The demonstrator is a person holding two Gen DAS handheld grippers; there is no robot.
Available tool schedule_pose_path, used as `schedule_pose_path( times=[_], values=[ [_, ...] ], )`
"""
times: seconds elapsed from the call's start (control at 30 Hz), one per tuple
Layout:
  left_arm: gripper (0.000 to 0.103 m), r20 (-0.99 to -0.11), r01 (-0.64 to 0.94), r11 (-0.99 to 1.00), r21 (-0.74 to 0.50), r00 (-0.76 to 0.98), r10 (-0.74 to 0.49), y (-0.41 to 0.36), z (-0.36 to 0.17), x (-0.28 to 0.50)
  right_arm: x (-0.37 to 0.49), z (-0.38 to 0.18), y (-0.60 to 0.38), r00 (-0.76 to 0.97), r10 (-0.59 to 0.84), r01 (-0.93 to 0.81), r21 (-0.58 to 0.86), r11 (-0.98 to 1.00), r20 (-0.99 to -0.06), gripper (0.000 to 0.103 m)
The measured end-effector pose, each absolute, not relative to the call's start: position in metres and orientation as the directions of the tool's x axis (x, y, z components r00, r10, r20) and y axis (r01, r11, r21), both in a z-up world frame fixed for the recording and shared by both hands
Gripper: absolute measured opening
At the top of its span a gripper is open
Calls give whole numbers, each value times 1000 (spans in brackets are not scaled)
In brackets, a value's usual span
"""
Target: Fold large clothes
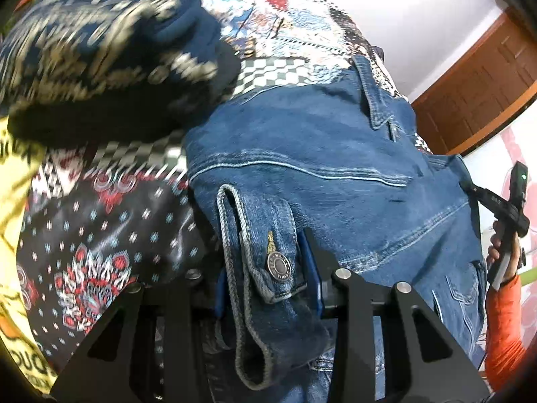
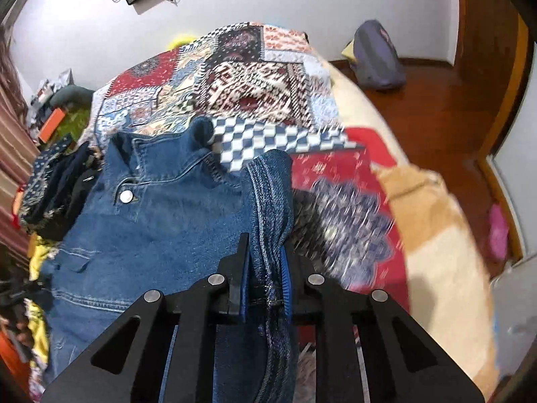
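Cuff button (image 1: 278,266) in left view only

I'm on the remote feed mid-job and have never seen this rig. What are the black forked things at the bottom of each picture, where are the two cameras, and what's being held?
No robot arm here: a person holds a two-finger tool in each hand. Each picture comes from a fisheye camera on one tool, looking forward along its jaws, so the black forks are the tool itself.

In the left wrist view, the left gripper has closed its jaws on a buttoned cuff of the denim jacket. At the far right of that view you see the person's other hand in an orange sleeve.

In the right wrist view, the right gripper is shut on a bunched fold of the same jacket.

The jacket lies on a bed with a patchwork quilt, beside a pile of dark patterned clothes.
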State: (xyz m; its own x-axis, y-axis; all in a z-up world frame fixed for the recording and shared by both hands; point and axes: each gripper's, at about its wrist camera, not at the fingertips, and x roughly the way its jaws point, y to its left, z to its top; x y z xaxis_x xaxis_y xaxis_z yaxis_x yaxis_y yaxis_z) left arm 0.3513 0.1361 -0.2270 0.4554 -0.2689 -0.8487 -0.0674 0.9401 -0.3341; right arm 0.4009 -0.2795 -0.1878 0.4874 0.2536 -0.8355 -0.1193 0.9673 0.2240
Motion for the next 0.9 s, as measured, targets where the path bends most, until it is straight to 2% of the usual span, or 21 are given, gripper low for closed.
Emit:
schedule_pose_path(
  times=[0.17,0.27,0.5,0.7,0.9],
  values=[
    [38,-847,-55,949,-311,470,-251,118,-222,371,431,-203,-296,478,200,-60,196,979,-855,13],
    [38,-865,-60,966,-250,462,-195,104,-228,385,440,-210,-300,469,177,-26,186,982,-865,13],
    [45,-873,-75,984,-165,475,-110,100,-238,389,425,-218,-299,441,122,-69,102,992,-889,17],
    [45,-878,-81,986,-145,470,-90,100,-226,383,405,-192,-303,440,111,-76,86,993,-891,17],
    [45,-855,-80,987,-136,513,-77,99,-189,360,365,-139,-299,509,106,-148,34,988,-854,19]
  ],
)
